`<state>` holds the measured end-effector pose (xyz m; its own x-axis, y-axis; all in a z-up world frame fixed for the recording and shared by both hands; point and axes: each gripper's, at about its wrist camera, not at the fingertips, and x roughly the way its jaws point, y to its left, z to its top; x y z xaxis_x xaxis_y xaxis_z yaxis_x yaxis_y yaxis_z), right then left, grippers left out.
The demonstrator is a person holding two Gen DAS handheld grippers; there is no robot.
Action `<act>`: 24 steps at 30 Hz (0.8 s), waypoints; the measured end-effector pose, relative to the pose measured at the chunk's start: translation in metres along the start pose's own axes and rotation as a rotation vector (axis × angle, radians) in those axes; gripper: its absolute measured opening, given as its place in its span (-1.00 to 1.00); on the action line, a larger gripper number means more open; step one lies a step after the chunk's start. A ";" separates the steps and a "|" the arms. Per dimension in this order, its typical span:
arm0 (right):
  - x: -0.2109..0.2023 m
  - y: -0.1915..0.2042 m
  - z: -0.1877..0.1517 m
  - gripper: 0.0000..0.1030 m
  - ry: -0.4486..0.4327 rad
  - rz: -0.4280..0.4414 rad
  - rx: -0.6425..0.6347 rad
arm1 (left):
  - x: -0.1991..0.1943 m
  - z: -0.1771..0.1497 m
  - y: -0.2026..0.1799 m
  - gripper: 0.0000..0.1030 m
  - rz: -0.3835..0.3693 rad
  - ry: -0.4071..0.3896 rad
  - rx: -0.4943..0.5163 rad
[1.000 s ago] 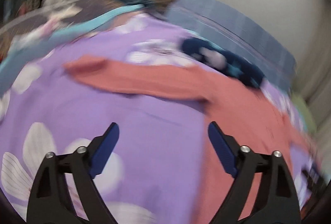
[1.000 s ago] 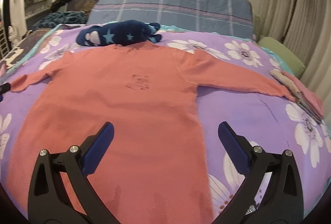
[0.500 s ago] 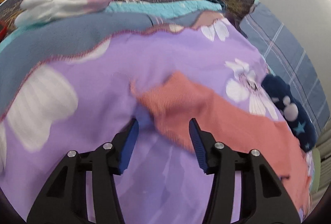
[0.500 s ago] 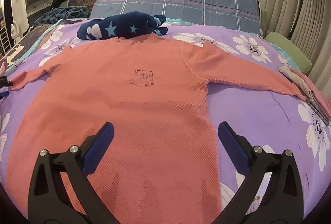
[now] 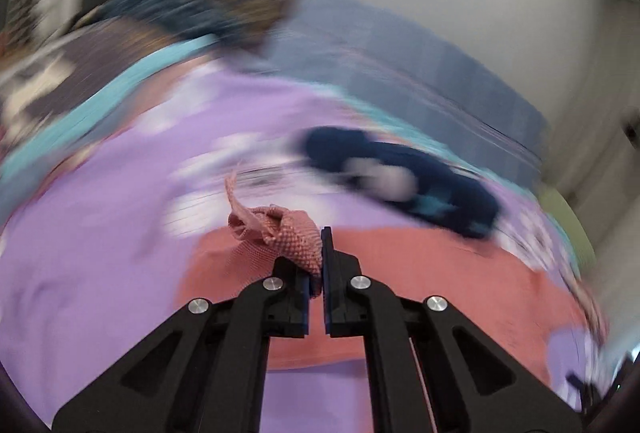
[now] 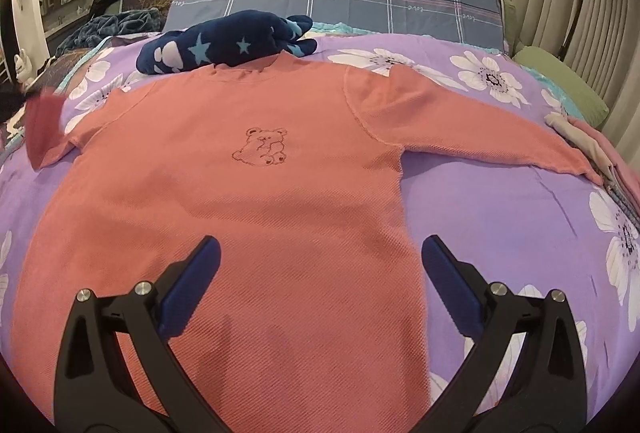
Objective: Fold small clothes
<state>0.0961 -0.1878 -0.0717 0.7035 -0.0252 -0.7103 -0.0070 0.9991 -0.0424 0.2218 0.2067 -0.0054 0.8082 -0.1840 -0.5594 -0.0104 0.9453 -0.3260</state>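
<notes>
While the left gripper pinches the sweater's sleeve cuff, the right gripper hovers spread; next, carry that sleeve across the chest.

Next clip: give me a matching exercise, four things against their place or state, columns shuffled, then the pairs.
Things:
1. left claw
2. right claw
3. navy star-print garment
4. folded pink pile

States:
A. at the sweater's collar
B. open above the sweater's body
C. beside the right sleeve's cuff
D. shut on the left sleeve's cuff

Pairs: 1-D, 2-B, 3-A, 4-C
</notes>
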 end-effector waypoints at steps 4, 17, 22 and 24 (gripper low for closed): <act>0.001 -0.012 -0.003 0.96 0.003 -0.012 0.019 | 0.021 -0.014 -0.107 -0.91 -0.134 0.024 0.200; 0.016 -0.044 0.018 0.82 0.032 0.134 0.053 | 0.072 -0.104 -0.149 0.09 -0.108 0.197 0.362; 0.061 -0.017 0.073 -0.52 0.111 0.395 0.041 | 0.067 -0.107 -0.127 0.09 -0.102 0.210 0.324; 0.089 -0.004 0.098 -0.53 0.152 0.469 0.061 | 0.066 -0.111 -0.127 0.09 -0.099 0.217 0.335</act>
<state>0.2282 -0.1906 -0.0654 0.5232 0.4272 -0.7374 -0.2533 0.9041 0.3441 0.2110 0.0451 -0.0851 0.6522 -0.2969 -0.6975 0.2822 0.9491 -0.1401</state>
